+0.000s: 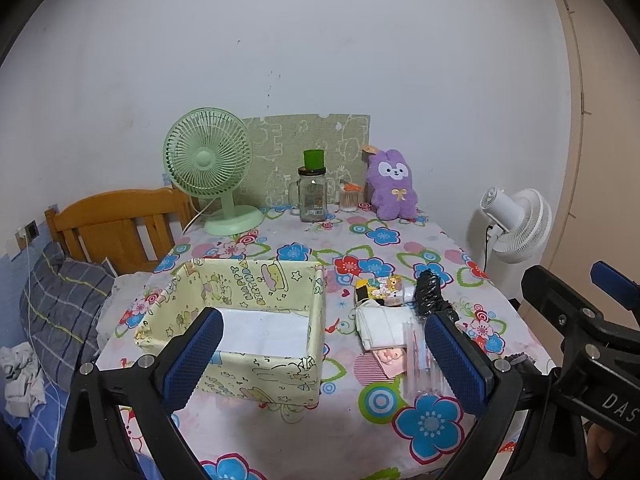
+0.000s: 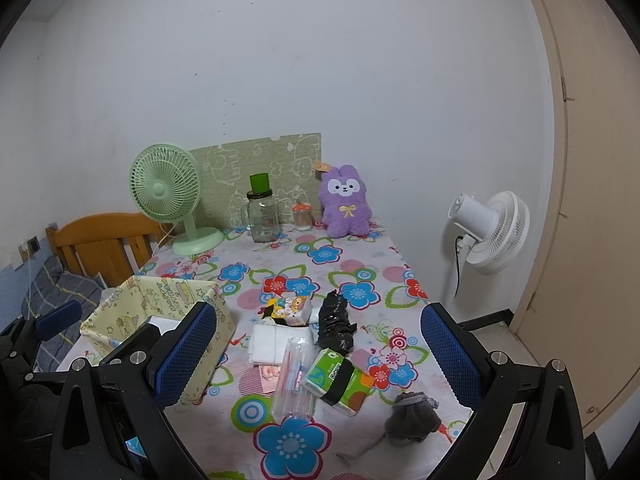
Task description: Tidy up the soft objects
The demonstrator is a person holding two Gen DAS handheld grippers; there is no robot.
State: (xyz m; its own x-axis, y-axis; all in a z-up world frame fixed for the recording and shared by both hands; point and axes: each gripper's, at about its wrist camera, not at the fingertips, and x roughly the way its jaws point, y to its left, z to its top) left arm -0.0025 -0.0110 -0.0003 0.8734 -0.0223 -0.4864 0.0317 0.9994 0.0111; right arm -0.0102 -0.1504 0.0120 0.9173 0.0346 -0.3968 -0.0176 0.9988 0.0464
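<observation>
A yellow fabric box (image 1: 260, 304) with cartoon prints stands on the flowered table at left; it also shows in the right wrist view (image 2: 160, 316). Right of it lies a pile of soft items: a cartoon tissue pack (image 2: 290, 310), a black crumpled bag (image 2: 334, 324), a white folded cloth (image 2: 276, 344), a green tissue pack (image 2: 340, 380), a clear plastic sleeve (image 2: 294, 380) and a grey pouch (image 2: 414, 420). My left gripper (image 1: 324, 364) is open and empty above the table's near edge. My right gripper (image 2: 320, 360) is open and empty over the pile.
At the back of the table stand a green fan (image 1: 208, 168), a glass jar (image 1: 314, 196) with a green cup on it, a swab jar (image 1: 349, 196) and a purple plush rabbit (image 1: 392, 186). A white floor fan (image 2: 492, 232) stands right. A bed with wooden headboard (image 1: 116, 224) is left.
</observation>
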